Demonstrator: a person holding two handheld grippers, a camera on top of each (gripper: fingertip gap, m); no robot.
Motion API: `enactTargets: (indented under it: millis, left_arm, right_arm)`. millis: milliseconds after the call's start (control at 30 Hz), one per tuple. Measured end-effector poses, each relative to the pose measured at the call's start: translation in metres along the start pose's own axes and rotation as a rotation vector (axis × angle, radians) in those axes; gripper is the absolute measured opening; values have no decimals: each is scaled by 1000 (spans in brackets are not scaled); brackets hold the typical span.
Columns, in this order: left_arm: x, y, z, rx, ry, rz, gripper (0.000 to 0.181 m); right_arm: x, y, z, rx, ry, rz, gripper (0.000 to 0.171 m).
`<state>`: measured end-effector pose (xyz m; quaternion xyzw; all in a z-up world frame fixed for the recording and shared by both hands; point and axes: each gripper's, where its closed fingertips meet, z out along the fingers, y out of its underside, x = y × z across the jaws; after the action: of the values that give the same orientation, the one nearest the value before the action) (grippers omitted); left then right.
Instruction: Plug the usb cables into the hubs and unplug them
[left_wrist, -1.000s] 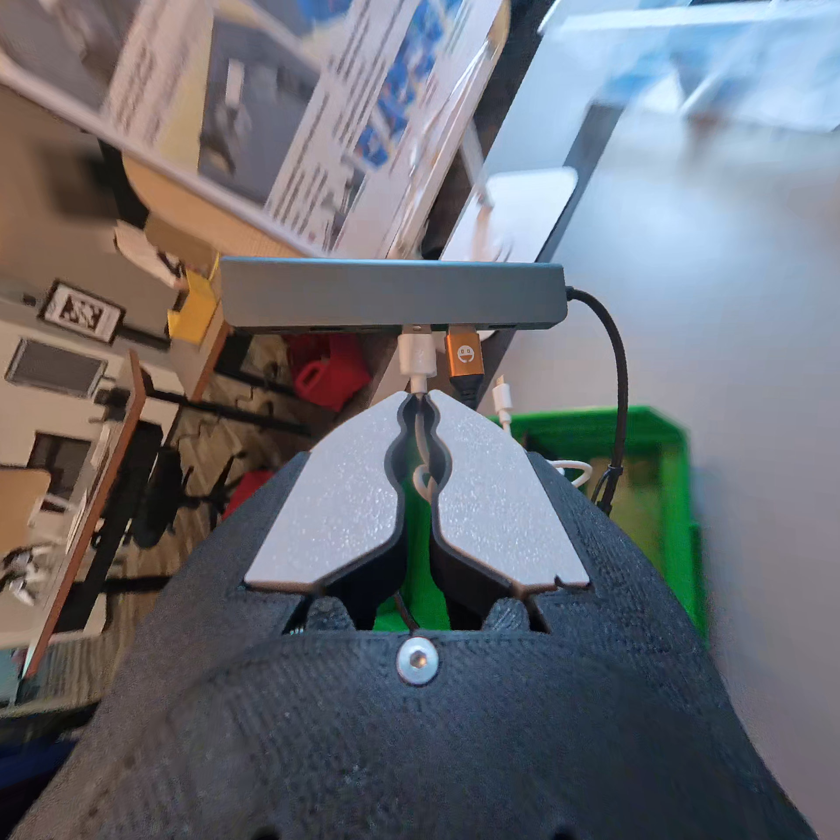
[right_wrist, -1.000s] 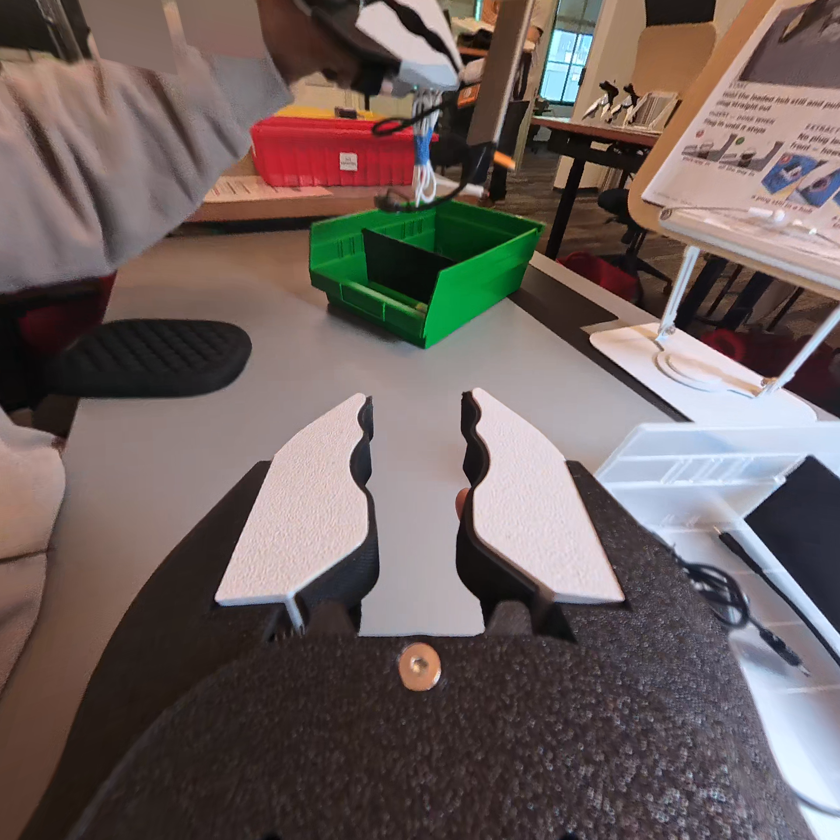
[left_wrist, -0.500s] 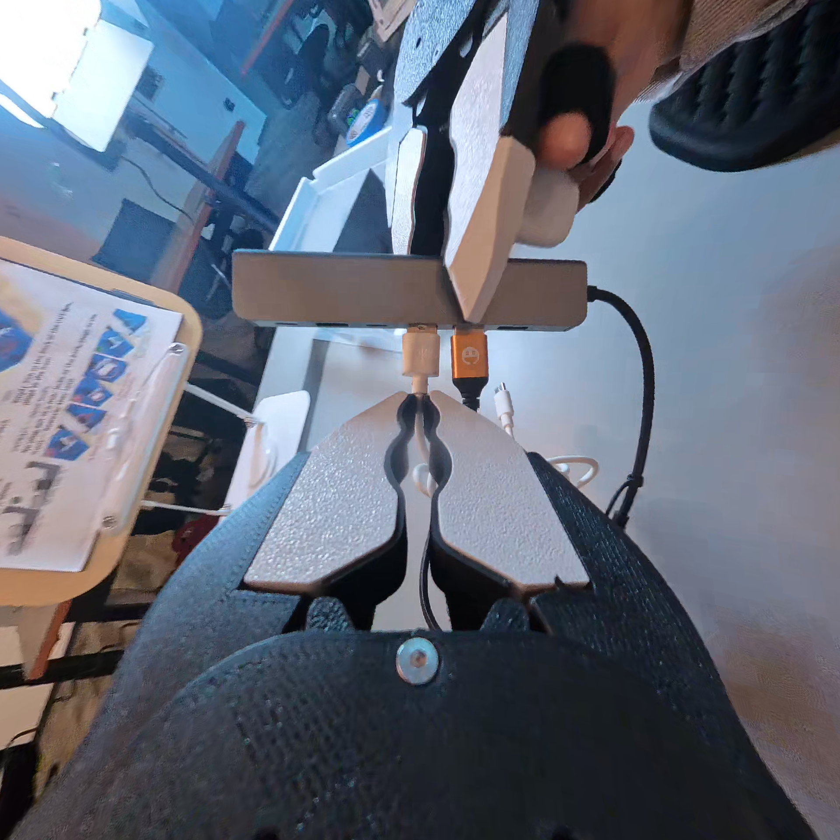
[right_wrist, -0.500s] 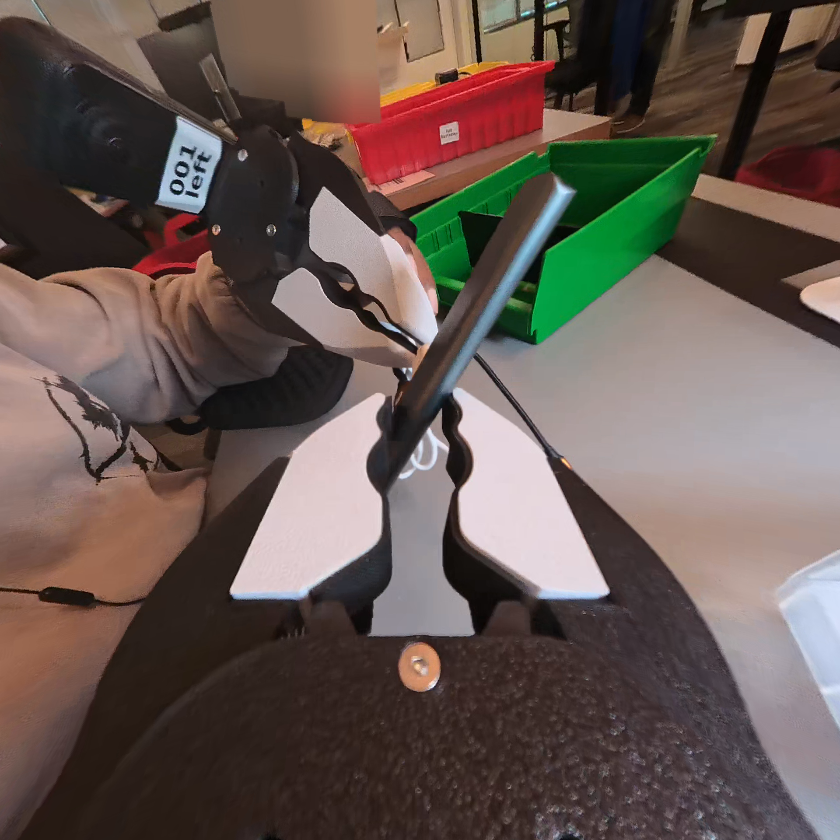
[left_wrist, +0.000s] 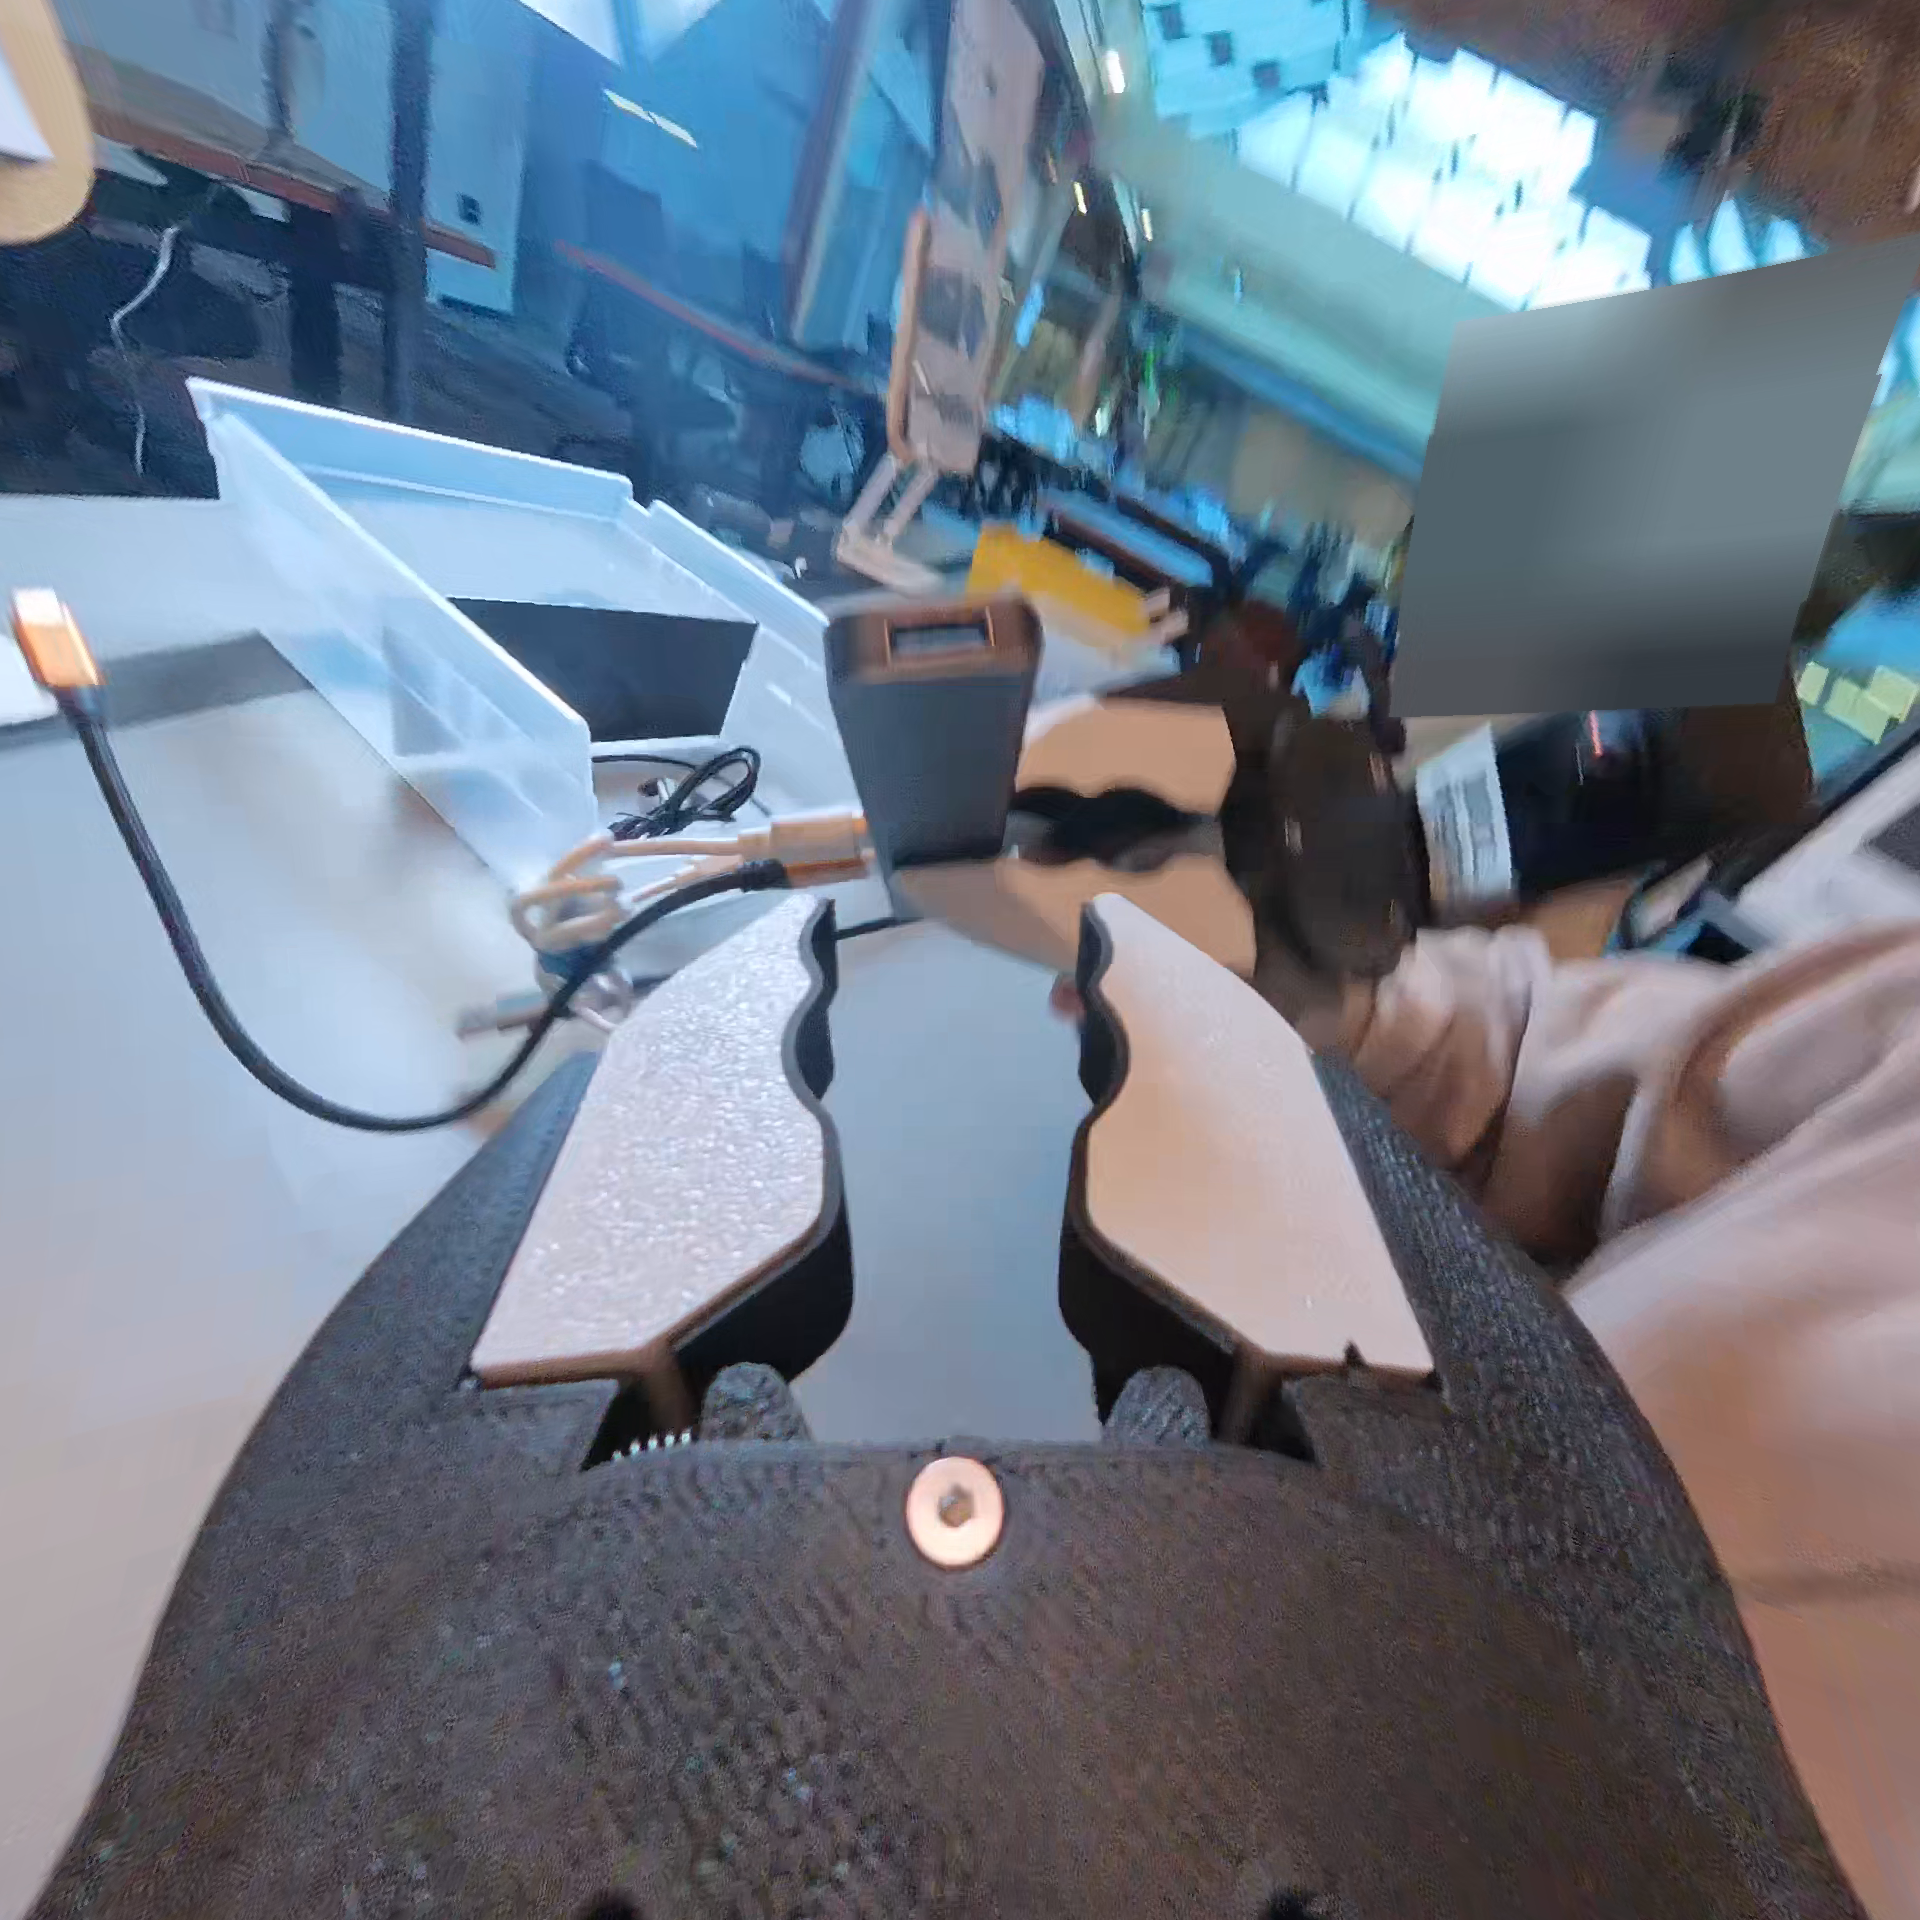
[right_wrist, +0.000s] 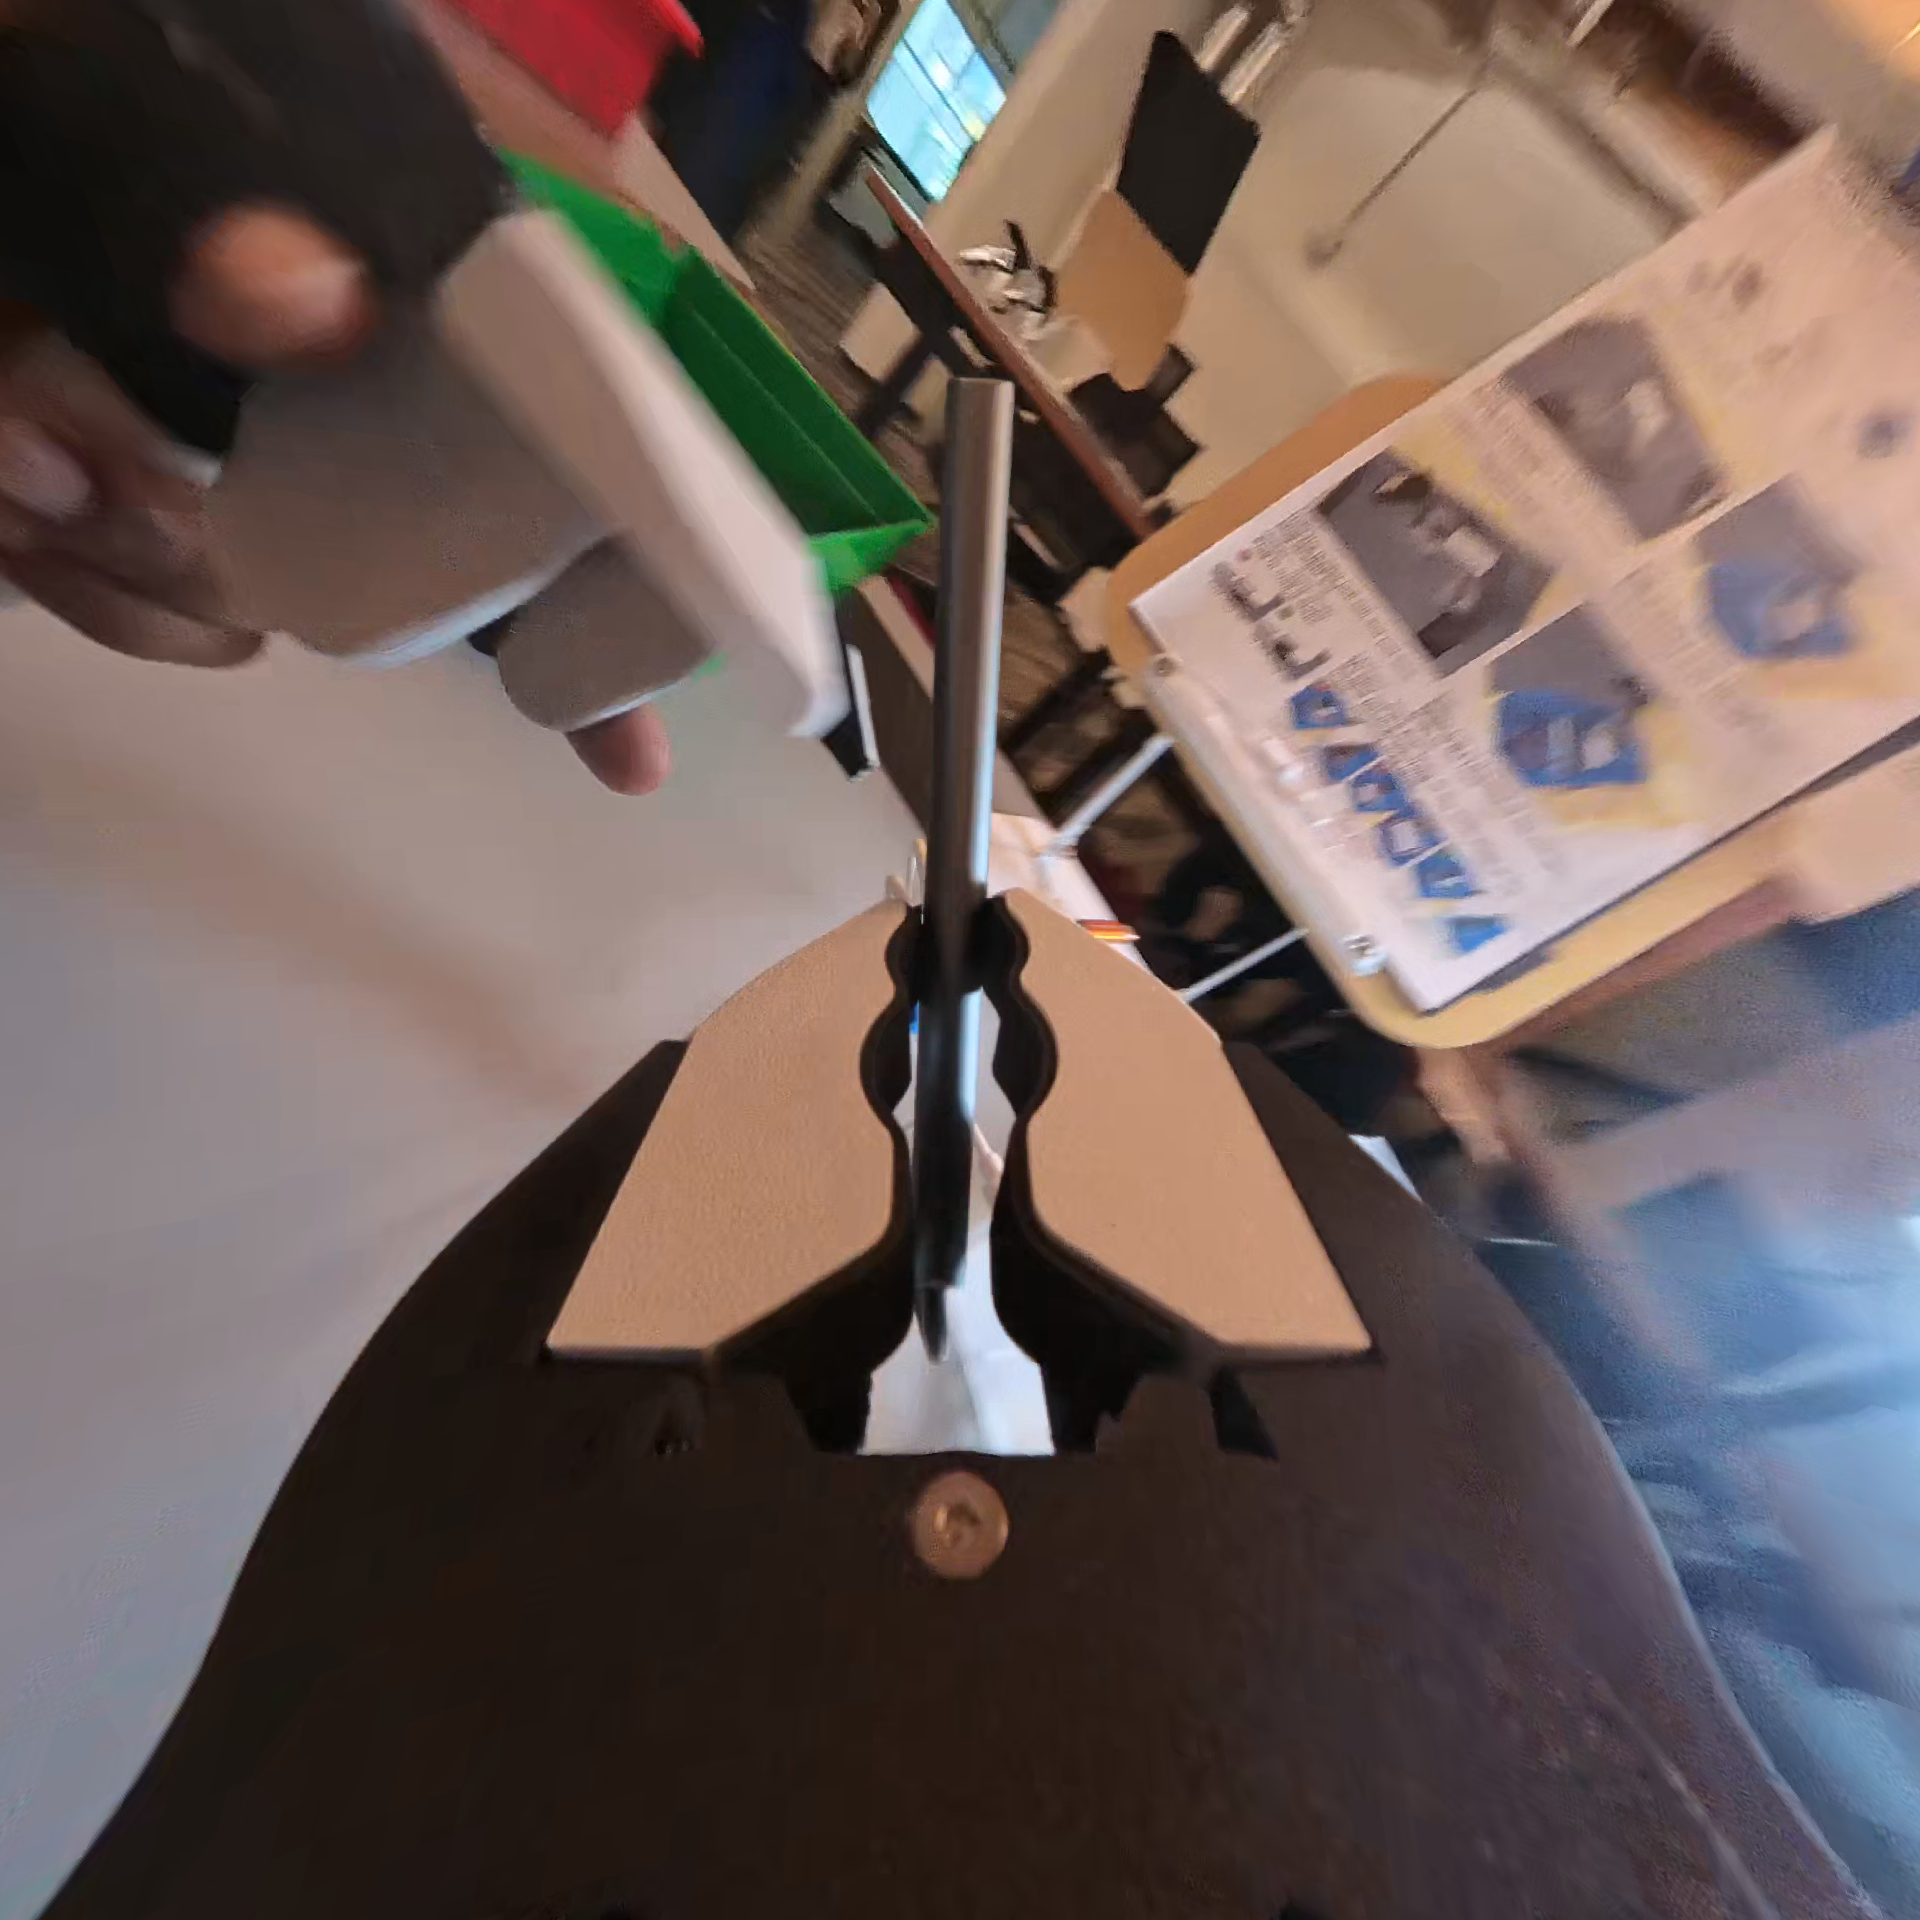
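Left wrist view. Left gripper wide apart, nothing between the fingers. Grey hub sits at frame centre just above the fingertips, seen end-on: an open port faces the camera, the long axis runs away from the lens and slightly upward. Two plugs, an orange-gold one and a dark one below it, are seated in its left side; their cables sag left toward a white tray in the upper left. The hub's own lead arcs to a loose orange connector at the left edge.

Risk, as I judge it: those hanging cables could snag on the tray wall, or their weight could twist the hub in its grip.

Right wrist view. Right gripper closed on the hub, clamping its thin edge near the lower end. Long axis near vertical in frame, pointing up past a green bin in the upper left. Left gripper blurred in the upper left.

Risk: the grip is narrow and low on a long body, so a sideways pull on a plug could lever the hub out or tilt it; pulling straight along the plug looks safer.
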<state>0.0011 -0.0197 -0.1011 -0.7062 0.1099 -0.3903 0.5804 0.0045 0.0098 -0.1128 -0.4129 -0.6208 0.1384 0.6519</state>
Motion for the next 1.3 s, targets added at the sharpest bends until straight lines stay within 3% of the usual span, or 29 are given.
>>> enactTargets:
  millis: [133,200,300,467,600,800,867,967,1167,1300]
  left_arm:
    - [-17,-6,9,159,-112,-175,48]
    - [-35,0,7,181,-188,-171,32]
    - [-46,8,5,118,-156,-161,31]
    - [-38,3,-8,-23,-65,214,28]
    - [-13,9,-21,-173,34,535,27]
    - [36,34,-30,-336,255,783,27]
    - [48,46,-29,-384,293,861,27]
    - [49,56,-28,-420,280,942,27]
    - [15,30,-27,-255,101,871,17]
    - [-6,35,-21,-262,12,817,28]
  right_arm:
    - [-22,1,11,-48,184,-374,11]
    - [-27,5,17,-71,205,-430,12]
    - [-36,14,25,-93,142,-436,17]
    - [-57,12,11,-76,-162,-290,33]
    - [-33,-2,-8,-4,-259,-151,37]
    - [-33,-22,-18,101,-368,-257,46]
    - [-50,-28,-23,126,-464,-237,40]
    - [-69,-19,-26,90,-535,-276,13]
    - [-59,-13,-19,54,-502,-119,8]
    - [-49,-14,-16,48,-474,3,5]
